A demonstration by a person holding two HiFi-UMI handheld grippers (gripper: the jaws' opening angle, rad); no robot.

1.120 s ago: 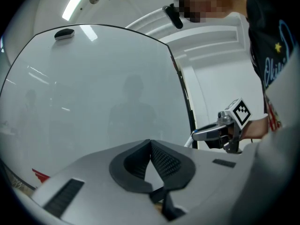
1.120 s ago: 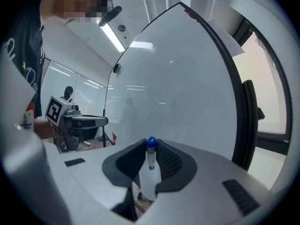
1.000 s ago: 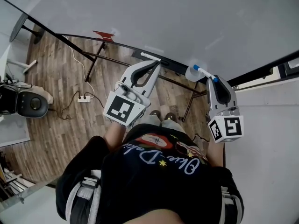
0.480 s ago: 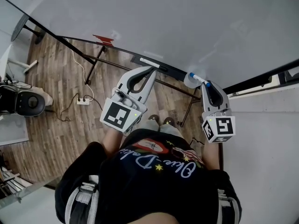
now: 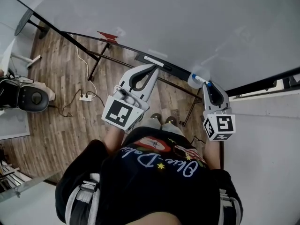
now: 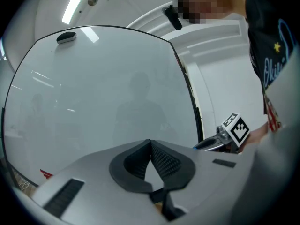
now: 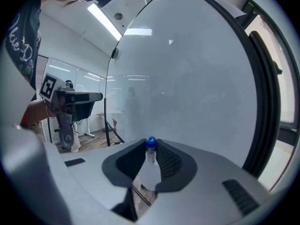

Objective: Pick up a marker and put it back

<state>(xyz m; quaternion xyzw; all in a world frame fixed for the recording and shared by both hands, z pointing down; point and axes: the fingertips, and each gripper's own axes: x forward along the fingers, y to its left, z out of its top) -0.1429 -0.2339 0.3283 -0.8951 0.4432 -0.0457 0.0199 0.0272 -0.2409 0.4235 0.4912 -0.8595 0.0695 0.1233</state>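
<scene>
A white marker [image 7: 150, 143] with a blue cap [image 5: 199, 78] sticks out from between the pads of my right gripper [image 7: 150, 151], which is shut on it. In the head view the right gripper [image 5: 206, 84] holds the marker's capped end at the lower edge of the whiteboard [image 5: 178, 22], beside a small round white thing [image 5: 192, 80]. My left gripper [image 6: 150, 143] is shut with nothing in it, its tips touching. It points level at the board, and its tip [image 5: 157, 66] is near a white stick-like thing [image 5: 151, 59] on the board's ledge.
The whiteboard stands on a black frame with legs [image 5: 96, 59] over a wooden floor [image 5: 56, 102]. A power strip [image 5: 85, 97] with a cable lies on the floor, and a chair [image 5: 26, 97] is at the far left. A red piece [image 5: 107, 34] sits on the ledge.
My right gripper has sunk a little with the marker, closer to the board's lower edge. The left gripper has stayed where it was.
</scene>
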